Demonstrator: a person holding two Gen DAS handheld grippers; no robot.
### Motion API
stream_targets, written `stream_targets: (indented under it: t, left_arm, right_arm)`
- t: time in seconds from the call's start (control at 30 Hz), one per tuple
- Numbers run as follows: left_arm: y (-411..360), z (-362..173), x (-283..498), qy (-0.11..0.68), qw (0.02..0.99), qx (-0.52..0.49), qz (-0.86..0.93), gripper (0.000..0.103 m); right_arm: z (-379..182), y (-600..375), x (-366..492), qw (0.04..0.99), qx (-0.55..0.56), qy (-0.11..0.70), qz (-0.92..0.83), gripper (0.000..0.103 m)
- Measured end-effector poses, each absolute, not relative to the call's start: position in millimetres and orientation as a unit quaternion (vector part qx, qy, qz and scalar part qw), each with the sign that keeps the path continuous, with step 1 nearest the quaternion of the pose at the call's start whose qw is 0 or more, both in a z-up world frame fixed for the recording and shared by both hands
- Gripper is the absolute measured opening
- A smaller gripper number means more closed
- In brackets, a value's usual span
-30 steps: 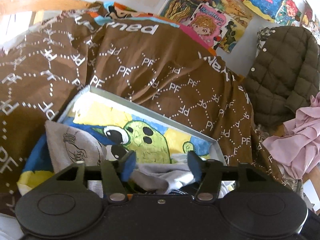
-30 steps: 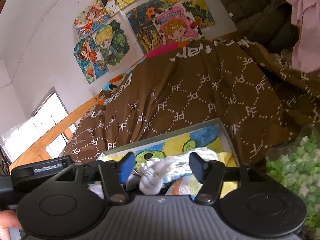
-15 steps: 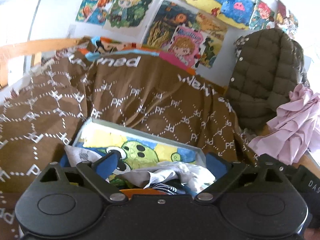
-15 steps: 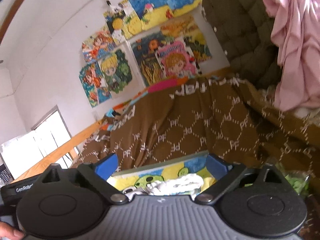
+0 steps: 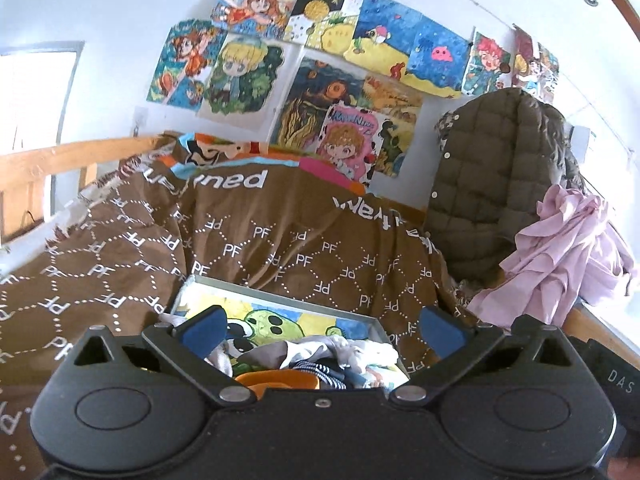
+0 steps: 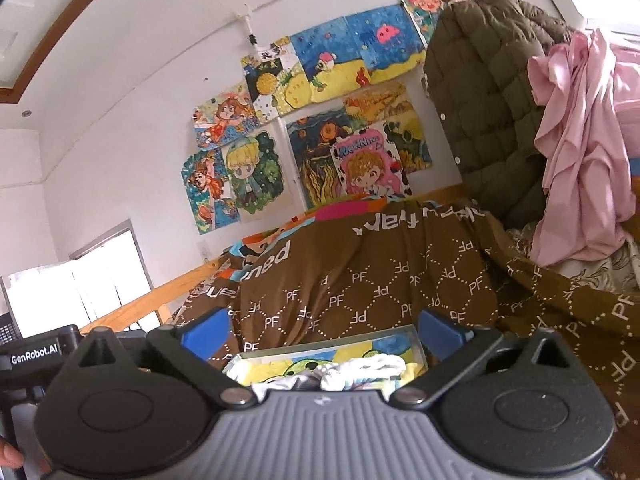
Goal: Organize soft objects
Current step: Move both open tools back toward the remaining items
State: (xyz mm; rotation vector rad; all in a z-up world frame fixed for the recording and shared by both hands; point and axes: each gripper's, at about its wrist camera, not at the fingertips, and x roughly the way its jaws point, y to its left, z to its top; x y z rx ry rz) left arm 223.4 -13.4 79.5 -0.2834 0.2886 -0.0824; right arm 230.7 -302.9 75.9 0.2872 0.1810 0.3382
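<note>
Clothes [image 5: 320, 354], a jumble of grey, white, striped and orange pieces, are lying in a shallow box [image 5: 280, 300] with a cartoon-printed floor, which is sitting on a brown patterned blanket [image 5: 280, 240]. From the left wrist, the left gripper [image 5: 322, 326] is hanging above that pile, its jaws having just been opening and now spread wide with nothing between them. From the right wrist, the right gripper [image 6: 322, 330] is standing over the same box, above a white bundle [image 6: 360, 366], its jaws likewise having just been opening, wide and gripping nothing.
</note>
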Motion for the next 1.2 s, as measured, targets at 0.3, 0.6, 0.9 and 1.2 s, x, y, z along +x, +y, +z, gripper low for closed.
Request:
stream_targets:
  t: [0.3, 0.6, 0.9, 1.2]
  left_arm:
    - [-11, 62, 163, 0.147, 0.978, -0.144, -0.030, 0.102]
    - [6, 35, 117, 0.189, 0.971, -0.148, -0.017, 0.102]
    - [17, 24, 85, 0.202, 0.971, -0.129, 0.010, 0.102]
    - [16, 8, 74, 0.223, 0.969, -0.102, 0.023, 0.102]
  right_arm:
    - [67, -293, 176, 0.974, 0.110, 0.088, 0.177, 0.103]
    - [53, -283, 135, 0.972, 0.081, 0.120, 0.186, 0.103]
    - [41, -270, 109, 0.970, 0.039, 0.166, 0.170, 0.103]
    - [30, -258, 102, 0.965, 0.016, 0.193, 0.175, 0.103]
